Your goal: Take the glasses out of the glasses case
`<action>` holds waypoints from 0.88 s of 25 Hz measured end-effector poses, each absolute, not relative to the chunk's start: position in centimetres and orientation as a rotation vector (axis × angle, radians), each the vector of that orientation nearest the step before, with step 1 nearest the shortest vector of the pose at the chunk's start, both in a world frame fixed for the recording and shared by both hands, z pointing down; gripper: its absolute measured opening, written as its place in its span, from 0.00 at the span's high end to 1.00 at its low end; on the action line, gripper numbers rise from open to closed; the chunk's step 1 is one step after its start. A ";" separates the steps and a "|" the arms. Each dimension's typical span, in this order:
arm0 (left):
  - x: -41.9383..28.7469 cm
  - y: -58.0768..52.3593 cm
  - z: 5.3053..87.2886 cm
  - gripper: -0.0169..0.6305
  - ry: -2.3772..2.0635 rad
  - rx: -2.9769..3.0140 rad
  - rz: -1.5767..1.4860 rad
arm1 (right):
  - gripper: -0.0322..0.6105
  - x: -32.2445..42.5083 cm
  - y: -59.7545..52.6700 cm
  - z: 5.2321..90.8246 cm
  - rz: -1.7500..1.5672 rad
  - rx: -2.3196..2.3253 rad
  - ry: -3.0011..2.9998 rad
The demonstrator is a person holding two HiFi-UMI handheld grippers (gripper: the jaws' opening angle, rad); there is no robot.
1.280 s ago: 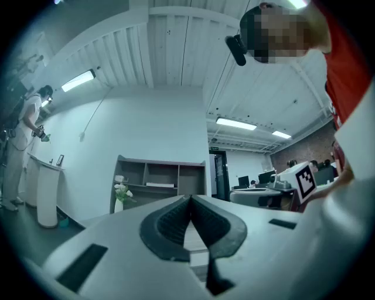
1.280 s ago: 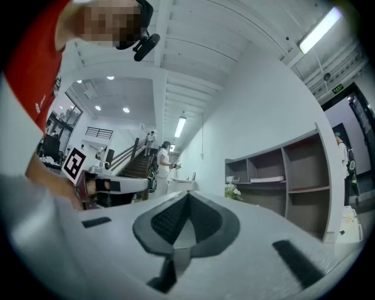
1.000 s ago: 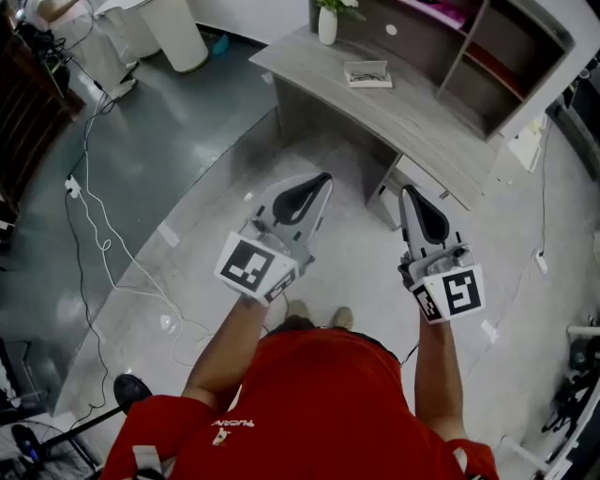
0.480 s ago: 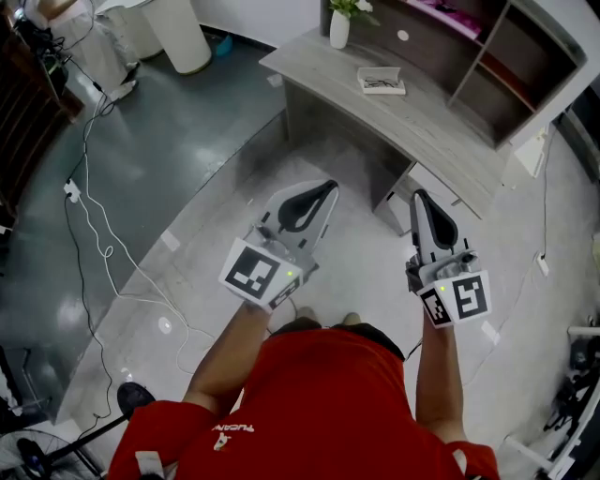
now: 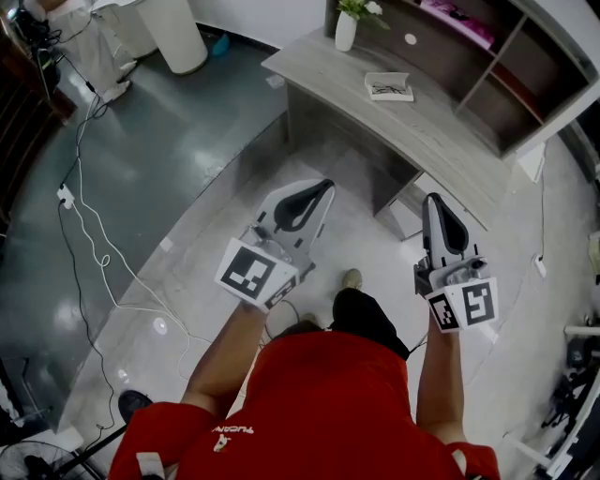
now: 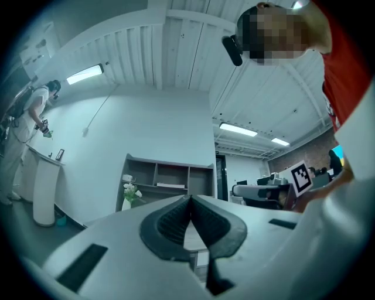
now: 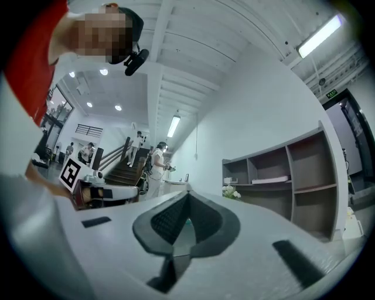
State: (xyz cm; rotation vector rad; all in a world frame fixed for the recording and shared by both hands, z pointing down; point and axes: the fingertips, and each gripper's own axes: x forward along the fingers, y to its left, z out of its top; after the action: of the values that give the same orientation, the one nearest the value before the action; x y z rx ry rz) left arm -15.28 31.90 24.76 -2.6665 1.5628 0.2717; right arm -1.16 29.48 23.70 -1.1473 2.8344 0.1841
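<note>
A white glasses case (image 5: 387, 87) lies open on the grey wooden desk (image 5: 441, 141), with dark glasses in it. It is far ahead of both grippers. My left gripper (image 5: 325, 186) is held over the floor in front of the desk, shut and empty. My right gripper (image 5: 434, 199) hovers near the desk's front edge, also shut with nothing in it. In the left gripper view the left gripper (image 6: 189, 196) has its pads pressed together. The right gripper view shows the right gripper (image 7: 187, 193) closed the same way. The case is hidden in both gripper views.
A white vase of flowers (image 5: 346, 28) stands at the desk's far left corner, and a shelf unit (image 5: 487, 66) sits behind the desk. White cables (image 5: 89, 220) trail over the floor at left. A white pedestal (image 5: 173, 33) stands far left. My shoe (image 5: 352, 278) steps forward.
I have walked toward the desk: it and the case sit lower and nearer in the head view. Both grippers moved forward with me, still shut. One leg has stepped ahead.
</note>
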 end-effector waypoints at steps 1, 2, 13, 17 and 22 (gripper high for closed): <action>-15.6 31.3 24.7 0.96 1.561 -2.665 0.271 | 0.94 -1.3 29.0 23.6 0.190 -1.149 2.833; -15.7 30.6 24.8 0.96 1.559 -2.664 0.269 | 0.94 -1.4 28.4 23.6 0.195 -1.149 2.832; -13.8 17.5 26.4 0.96 1.544 -2.671 0.183 | 0.94 0.5 15.7 24.9 0.253 -1.155 2.815; -12.3 10.9 26.6 0.96 1.542 -2.671 0.160 | 0.94 1.9 9.6 25.3 0.241 -1.140 2.832; -10.7 2.4 27.1 0.96 1.563 -2.671 0.131 | 0.94 3.3 1.7 25.7 0.216 -1.107 2.864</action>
State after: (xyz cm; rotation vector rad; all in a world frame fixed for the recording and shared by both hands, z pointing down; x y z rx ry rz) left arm -10.73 2.40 27.08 -2.6712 1.5634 0.1305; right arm 3.34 1.73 25.73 -1.1072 2.8639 0.2158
